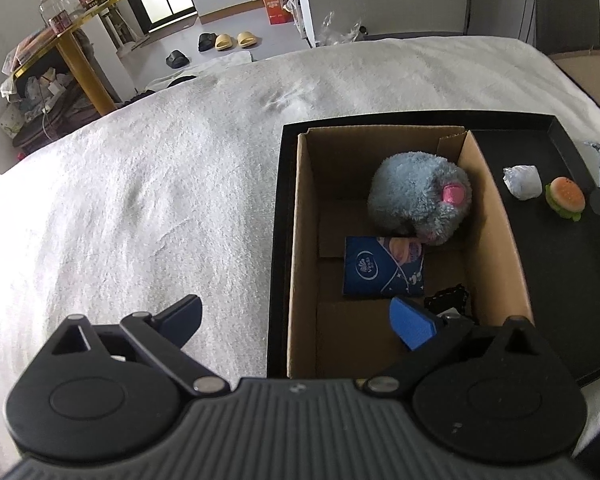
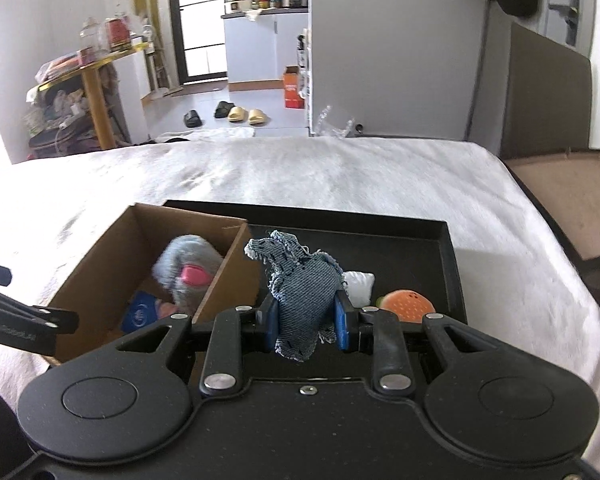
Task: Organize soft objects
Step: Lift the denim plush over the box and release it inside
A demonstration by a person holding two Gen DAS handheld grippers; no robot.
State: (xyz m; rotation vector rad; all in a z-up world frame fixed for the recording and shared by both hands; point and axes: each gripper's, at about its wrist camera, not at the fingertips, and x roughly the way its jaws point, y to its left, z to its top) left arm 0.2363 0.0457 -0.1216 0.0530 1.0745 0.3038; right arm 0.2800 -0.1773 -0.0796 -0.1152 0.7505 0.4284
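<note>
A cardboard box (image 1: 304, 240) stands in the left part of a black tray (image 1: 540, 264) on the bed. Inside it lie a grey plush toy (image 1: 416, 204) with a pink patch and a blue tissue pack (image 1: 384, 266). My left gripper (image 1: 296, 320) is open, one finger over the bedspread, the other over the box's near end. My right gripper (image 2: 306, 324) is shut on a denim soft toy (image 2: 304, 284), held above the tray beside the box (image 2: 220, 280). A small white pillow (image 2: 360, 284) and a burger toy (image 2: 408, 306) rest on the tray behind it.
The white bedspread (image 1: 160, 200) stretches left and beyond the tray. A brown cardboard lid (image 2: 572, 196) lies off the bed's right edge. A cluttered gold shelf (image 2: 88, 92) and slippers (image 2: 244, 114) are on the floor past the bed.
</note>
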